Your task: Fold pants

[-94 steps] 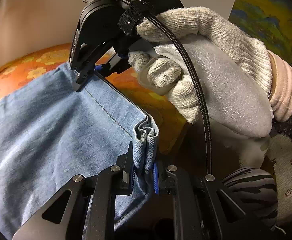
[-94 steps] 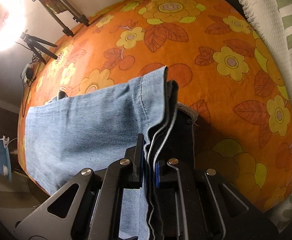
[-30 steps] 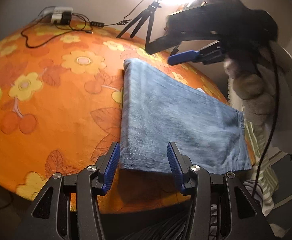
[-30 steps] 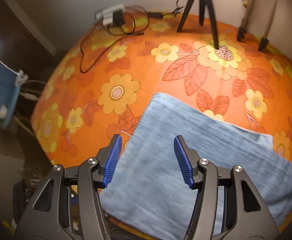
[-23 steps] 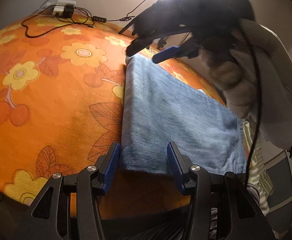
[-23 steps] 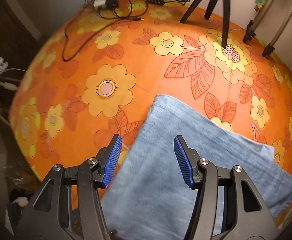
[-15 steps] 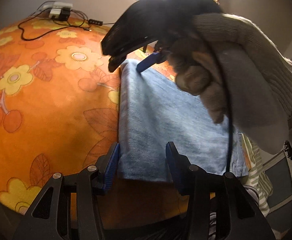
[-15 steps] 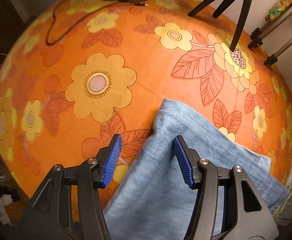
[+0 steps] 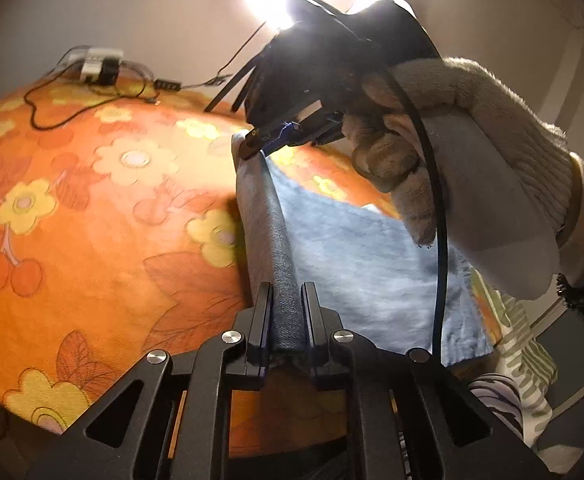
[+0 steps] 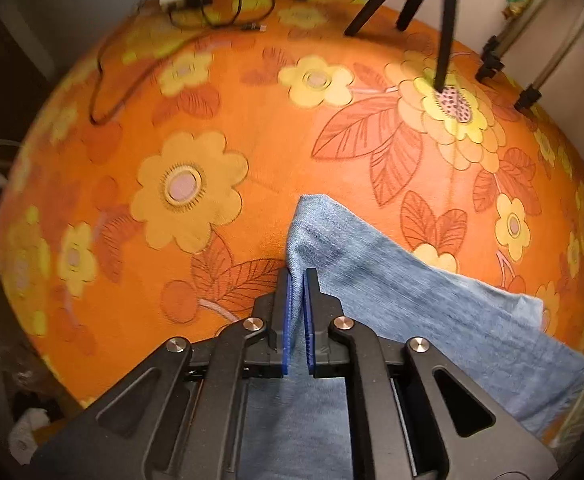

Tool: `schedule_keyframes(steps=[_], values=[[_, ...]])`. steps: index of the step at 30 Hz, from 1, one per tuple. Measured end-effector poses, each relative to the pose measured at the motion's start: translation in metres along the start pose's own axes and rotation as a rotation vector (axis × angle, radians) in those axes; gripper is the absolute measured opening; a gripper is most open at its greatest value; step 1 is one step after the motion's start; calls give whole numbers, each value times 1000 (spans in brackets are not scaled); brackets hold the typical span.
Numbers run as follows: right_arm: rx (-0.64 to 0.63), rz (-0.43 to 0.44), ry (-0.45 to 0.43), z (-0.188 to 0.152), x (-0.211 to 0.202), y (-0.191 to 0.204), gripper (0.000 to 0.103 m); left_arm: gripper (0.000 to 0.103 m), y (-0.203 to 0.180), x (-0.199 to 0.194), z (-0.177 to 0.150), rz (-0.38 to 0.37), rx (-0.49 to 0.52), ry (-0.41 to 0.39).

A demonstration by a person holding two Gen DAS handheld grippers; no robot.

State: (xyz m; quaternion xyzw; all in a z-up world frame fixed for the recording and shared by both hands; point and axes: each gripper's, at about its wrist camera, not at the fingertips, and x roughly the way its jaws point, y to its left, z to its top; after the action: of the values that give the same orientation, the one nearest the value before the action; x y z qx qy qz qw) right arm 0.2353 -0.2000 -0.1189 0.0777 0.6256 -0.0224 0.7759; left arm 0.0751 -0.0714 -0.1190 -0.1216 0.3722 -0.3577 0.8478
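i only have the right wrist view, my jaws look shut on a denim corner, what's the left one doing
Observer: The left gripper is shut on the same edge of the pants, at the end nearest its camera.
Operator: is that edge up off the cloth
Observer: Yes, between the right gripper and the left one it stands as a raised ridge above the orange floral cloth; the rest lies flat.
Operator: anything near my side i can't see
Observer: The gloved hand holding your gripper hangs over the flat denim, its black cable dangling across it.
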Motion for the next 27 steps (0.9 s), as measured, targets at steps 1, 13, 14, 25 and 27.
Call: schedule_keyframes(steps=[1, 13, 14, 25, 27], values=[[12, 17, -14, -2, -8, -6, 5, 12, -2, -1, 2, -13, 1, -6], [150, 148, -164, -32, -88, -86, 4, 11, -73, 4, 16, -168, 122, -28], [161, 148, -175, -35, -93, -94, 4, 11, -78, 5, 17, -178, 133, -26], [229, 133, -254, -67, -130, -155, 3, 11, -133, 25, 11, -222, 250, 32], [234, 125, -258, -72, -133, -164, 3, 11, -140, 29, 9, -231, 265, 43]])
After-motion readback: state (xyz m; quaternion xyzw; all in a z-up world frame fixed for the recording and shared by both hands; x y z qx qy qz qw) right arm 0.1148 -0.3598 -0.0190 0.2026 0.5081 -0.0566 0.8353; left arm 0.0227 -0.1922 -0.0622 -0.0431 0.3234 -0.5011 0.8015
